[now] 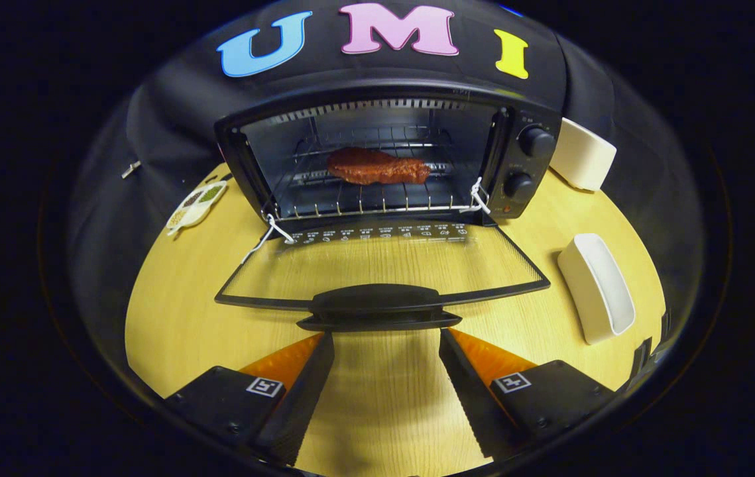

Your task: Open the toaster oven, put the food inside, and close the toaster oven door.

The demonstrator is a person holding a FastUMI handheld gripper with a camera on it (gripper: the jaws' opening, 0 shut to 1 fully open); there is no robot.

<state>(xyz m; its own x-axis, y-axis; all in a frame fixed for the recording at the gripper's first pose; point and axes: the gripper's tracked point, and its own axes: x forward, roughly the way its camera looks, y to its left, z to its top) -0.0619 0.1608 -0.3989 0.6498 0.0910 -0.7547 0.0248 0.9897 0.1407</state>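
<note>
Gaping gripper [387, 338] — door handle [379, 306] just ahead

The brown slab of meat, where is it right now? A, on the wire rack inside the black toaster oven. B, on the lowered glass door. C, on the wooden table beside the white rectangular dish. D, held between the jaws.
A: the brown slab of meat lies on the wire rack inside the black toaster oven, whose glass door hangs open, while the gripper is open and empty just short of the door handle.
</note>
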